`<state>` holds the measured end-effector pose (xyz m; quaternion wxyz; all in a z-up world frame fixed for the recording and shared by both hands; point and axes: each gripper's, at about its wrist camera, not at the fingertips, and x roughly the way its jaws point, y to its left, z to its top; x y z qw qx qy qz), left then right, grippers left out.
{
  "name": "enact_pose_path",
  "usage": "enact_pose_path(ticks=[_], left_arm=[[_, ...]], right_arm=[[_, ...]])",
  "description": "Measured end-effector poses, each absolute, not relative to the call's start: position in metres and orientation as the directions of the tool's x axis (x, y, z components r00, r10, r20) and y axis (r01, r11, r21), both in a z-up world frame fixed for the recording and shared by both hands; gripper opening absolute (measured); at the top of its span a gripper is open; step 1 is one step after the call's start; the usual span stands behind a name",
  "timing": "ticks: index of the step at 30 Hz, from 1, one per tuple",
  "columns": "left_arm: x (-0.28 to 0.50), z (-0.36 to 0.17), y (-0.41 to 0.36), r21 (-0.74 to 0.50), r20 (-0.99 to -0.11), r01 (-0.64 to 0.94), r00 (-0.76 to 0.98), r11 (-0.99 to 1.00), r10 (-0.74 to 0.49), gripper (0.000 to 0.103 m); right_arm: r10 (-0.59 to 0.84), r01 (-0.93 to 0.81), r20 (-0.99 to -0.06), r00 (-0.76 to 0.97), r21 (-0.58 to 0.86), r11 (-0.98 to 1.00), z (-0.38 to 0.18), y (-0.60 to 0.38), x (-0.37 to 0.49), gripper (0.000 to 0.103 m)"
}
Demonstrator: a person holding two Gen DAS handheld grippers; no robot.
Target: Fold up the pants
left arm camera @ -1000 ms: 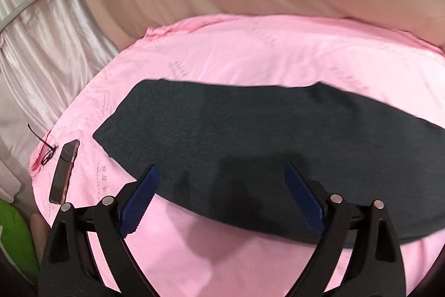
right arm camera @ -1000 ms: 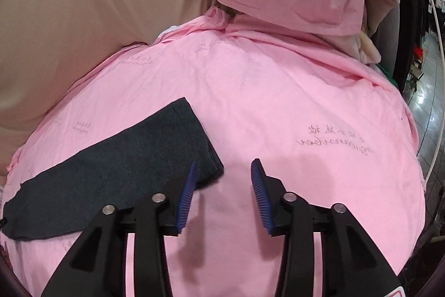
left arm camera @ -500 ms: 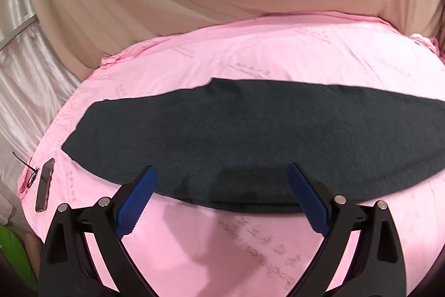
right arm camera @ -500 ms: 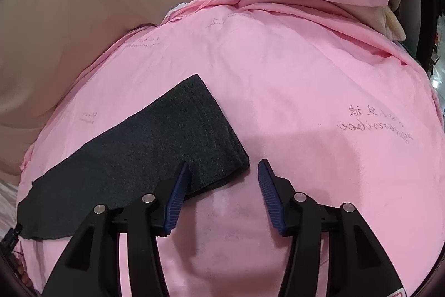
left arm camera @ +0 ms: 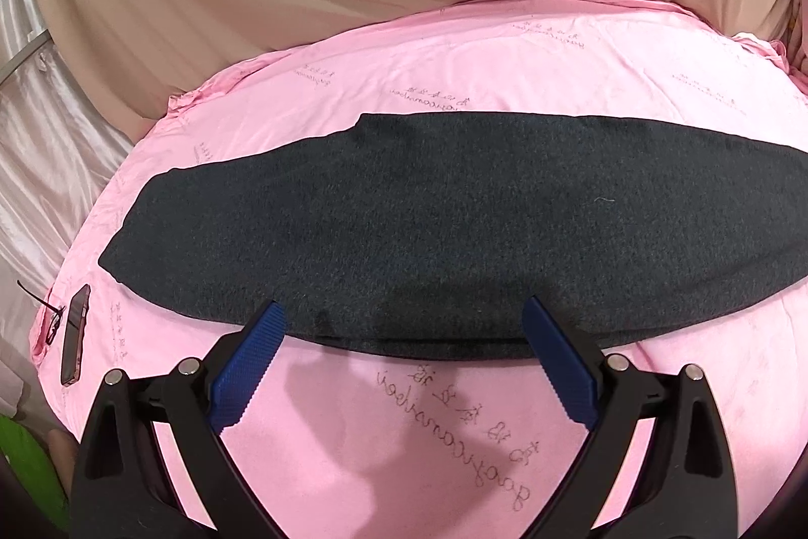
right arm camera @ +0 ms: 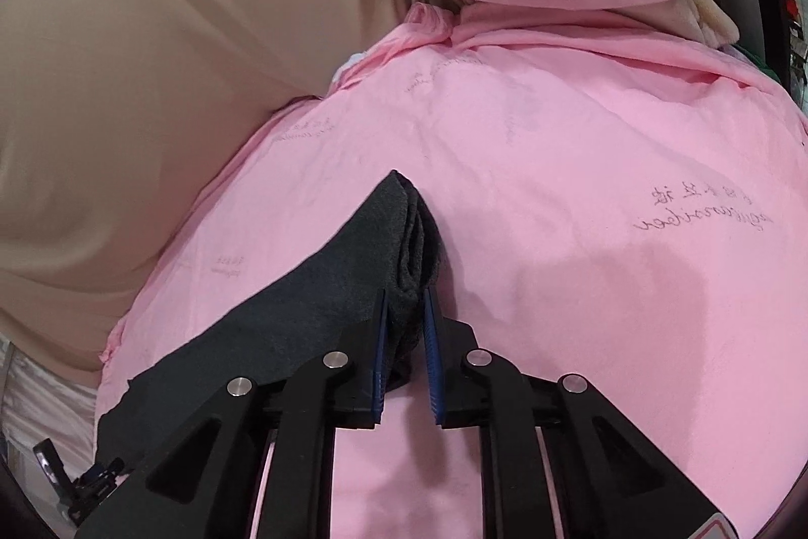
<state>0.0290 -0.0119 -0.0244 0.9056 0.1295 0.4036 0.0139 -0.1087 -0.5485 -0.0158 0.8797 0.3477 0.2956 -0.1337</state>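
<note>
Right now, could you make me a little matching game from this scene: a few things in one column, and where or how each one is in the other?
Things:
1. left gripper
2. right gripper
3. phone
4. pink sheet

States:
A. lying at the sheet's left edge
B. shut on the dark pants
C. spread under the pants
D. open, over the pants' near edge

Pairs: 1-D, 2-B, 3-A, 4-C

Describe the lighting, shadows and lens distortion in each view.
Left wrist view: even light, sharp; fisheye bows the dark pants and pink sheet; soft shadow under the left hand-held gripper. Right wrist view: same bulge, dark corners, faint shadow beside the right hand-held gripper.
</note>
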Motion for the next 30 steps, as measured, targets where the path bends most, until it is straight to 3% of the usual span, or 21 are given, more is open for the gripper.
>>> enact_pose_path(ticks=[11, 17, 24, 30], left_arm=[[0.033, -0.02, 0.017, 0.177, -0.731, 0.102, 0.679, 0.979, 0.062, 0.093], [0.036, -0.02, 0.045, 0.162, -0.729, 0.091, 0.682, 0.983, 0.057, 0.093], [0.039, -0.025, 0.082, 0.162, -0.731, 0.054, 0.677, 0.985, 0.083, 0.093], [0.04, -0.033, 0.111, 0.153, -0.741, 0.016, 0.663, 0.988, 0.104, 0.093]], right_arm=[[0.046, 0.237, -0.512, 0.858, 0.474, 0.848, 0.082, -0.43, -0.062, 0.012], [0.138, 0.112, -0.507, 0.85, 0.432, 0.895, 0.109, -0.351, -0.012, 0.012], [0.262, -0.031, -0.534, 0.804, 0.403, 0.915, 0.115, -0.258, 0.044, 0.012], [0.336, -0.118, -0.619, 0.71, 0.365, 0.924, 0.079, -0.178, 0.079, 0.012]])
